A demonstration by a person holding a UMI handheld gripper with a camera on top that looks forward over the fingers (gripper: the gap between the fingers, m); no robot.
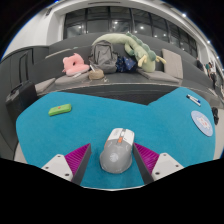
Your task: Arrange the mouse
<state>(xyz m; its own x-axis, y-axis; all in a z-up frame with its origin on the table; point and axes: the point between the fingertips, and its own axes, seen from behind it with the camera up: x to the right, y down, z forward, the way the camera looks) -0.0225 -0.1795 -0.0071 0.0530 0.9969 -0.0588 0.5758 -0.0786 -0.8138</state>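
Claw view. Mouse (117, 152) is the landmark: grey, with a pale top and a reddish strip at its wheel, lying flat on the teal mat (120, 115). It sits between the two fingers of the claw (117, 163), its far end reaching a little beyond the fingertips.

Claw: fingers apart. The pink pads (80, 156) flank the mouse, one either side. A thin strip of teal shows between each pad and the mouse body, so the fingers are about it rather than pressing on it. The mouse rests on the mat by its own weight.

Left of the mouse and farther off: a small green block (60, 109) lying flat on the mat, well apart from the mouse.

Right of the mouse and farther off: a round white disc (203, 123) near the mat's right border, and a small pale item (193, 98) beyond that; what it is cannot be told.

Beyond the mouse: the mat ends and a dark table (30, 100) edge shows around it. Farther back is a grey sofa (110, 75) with a heap of things on it: a pink soft item (75, 64), a grey bag (103, 54) and a pale green soft toy (138, 48) stretched across.
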